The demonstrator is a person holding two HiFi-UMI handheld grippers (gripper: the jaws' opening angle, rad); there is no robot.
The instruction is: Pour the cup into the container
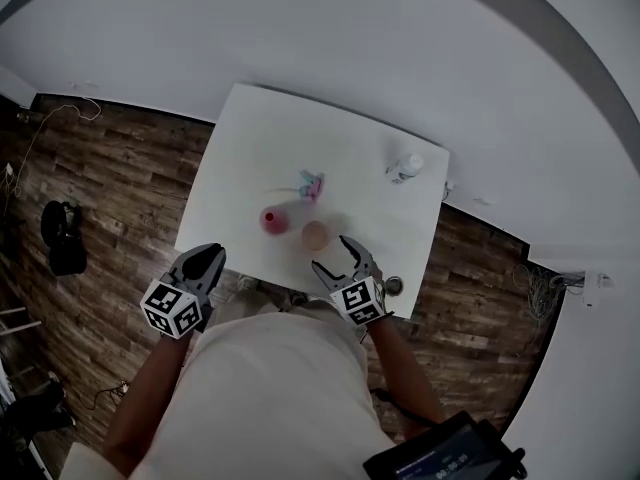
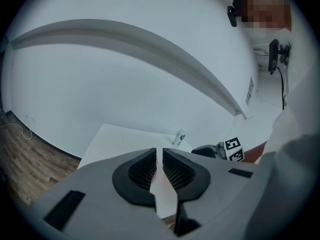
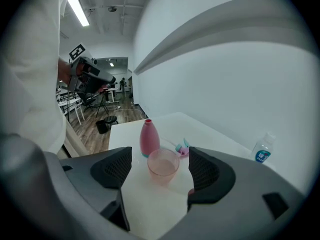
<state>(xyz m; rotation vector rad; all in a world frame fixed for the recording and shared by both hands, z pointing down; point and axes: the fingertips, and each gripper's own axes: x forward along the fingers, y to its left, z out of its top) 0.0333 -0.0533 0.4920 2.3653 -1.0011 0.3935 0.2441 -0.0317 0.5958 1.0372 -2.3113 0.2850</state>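
Lower left, the left claw (image 1: pixel 205 258) sits at the desk (image 1: pixel 250 138) edge, pressed together, nothing in it. Centre: pink container (image 1: pixel 272 219), with the cup (image 1: pixel 315 234) just right of it. Then the right claw (image 1: pixel 335 255), spread wide, cup just ahead, untouched.

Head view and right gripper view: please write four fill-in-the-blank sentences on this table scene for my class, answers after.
The right gripper has its jaws ____, and the cup stands untouched ahead of them.
The cup and the narrow-necked container beside it are both ____.
In the head view the clear bottle stands near the far ____ corner of the table.
The left gripper holds ____.
Missing words: open; pink; right; nothing.
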